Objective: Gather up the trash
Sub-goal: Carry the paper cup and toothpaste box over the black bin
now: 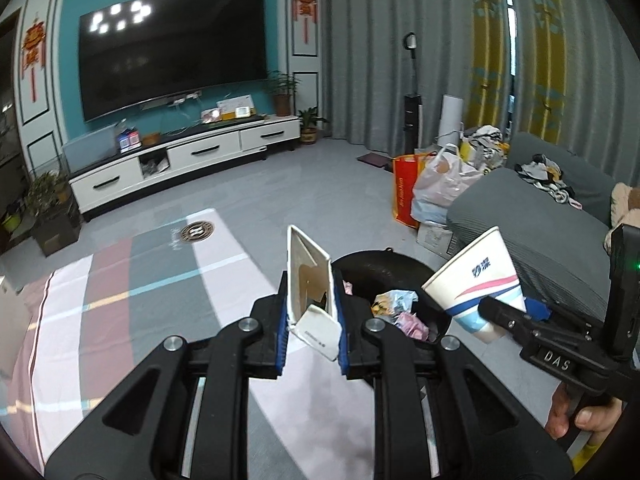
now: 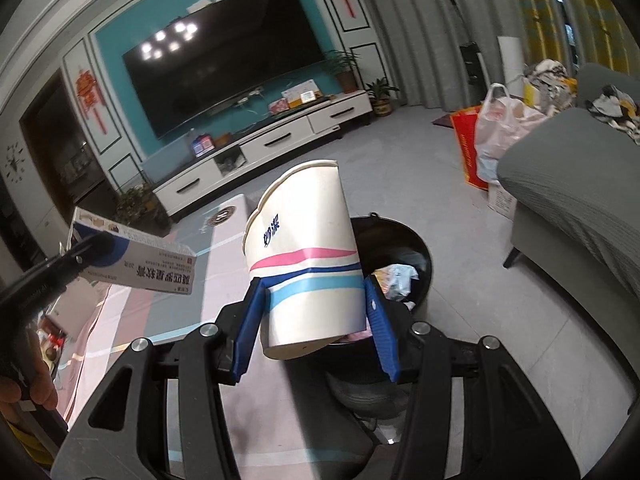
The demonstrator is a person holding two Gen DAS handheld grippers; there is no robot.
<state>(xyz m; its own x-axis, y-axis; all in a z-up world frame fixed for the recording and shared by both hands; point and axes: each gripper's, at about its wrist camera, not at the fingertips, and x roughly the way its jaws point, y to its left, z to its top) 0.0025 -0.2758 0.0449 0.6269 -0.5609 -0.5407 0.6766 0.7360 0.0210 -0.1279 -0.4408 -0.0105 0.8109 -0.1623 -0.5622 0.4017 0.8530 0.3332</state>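
below, a black trash bin (image 1: pixel 404 276) is sitting on the floor beside the grey sofa (image 1: pixel 532 216), already holding wrappers. right gripper (image 2: pixel 316 316) is pinching a crushed paper cup (image 2: pixel 304 256) above the bin. left gripper (image 1: pixel 310 320) is clamping a small flattened carton (image 1: pixel 308 280) just left of the bin's rim.

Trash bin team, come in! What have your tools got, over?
Left tool shut on small box. Right tool shut on paper cup. Black bin just ahead, trash already inside. Nothing in the way.
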